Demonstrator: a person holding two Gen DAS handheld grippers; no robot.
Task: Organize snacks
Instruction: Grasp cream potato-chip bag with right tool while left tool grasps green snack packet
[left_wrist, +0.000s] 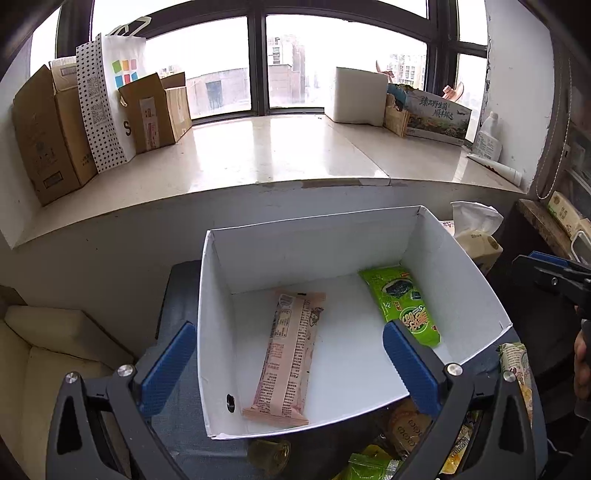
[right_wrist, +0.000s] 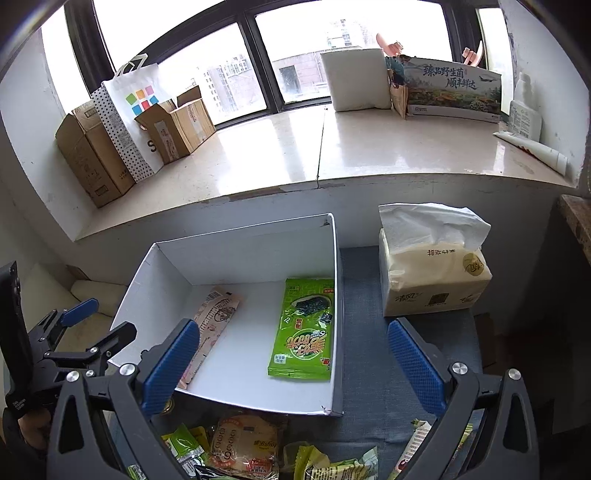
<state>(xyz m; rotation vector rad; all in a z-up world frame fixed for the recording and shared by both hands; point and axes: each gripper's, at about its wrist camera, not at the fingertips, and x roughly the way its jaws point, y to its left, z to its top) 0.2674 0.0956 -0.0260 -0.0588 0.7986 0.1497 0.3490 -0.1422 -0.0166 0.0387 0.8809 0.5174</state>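
Now both claws released and empty, left claw (left_wrist: 290, 363), right claw (right_wrist: 293, 363), pink packet (left_wrist: 288, 354) and green packet (right_wrist: 304, 332) in white box (left_wrist: 314, 240)

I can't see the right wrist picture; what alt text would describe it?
A white box holds a green snack packet and a pink one, seen past the open, empty right hand-held gripper. A tissue pack stands to its right; loose snacks lie in front.

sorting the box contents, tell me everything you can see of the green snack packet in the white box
The green snack packet is a glossy flat plastic pouch, bright green with white lettering and a dark seaweed picture. It looks sealed and lies flat, face up, on the floor of the white box, along its right wall, apart from the pink packet. Neither gripper touches it.
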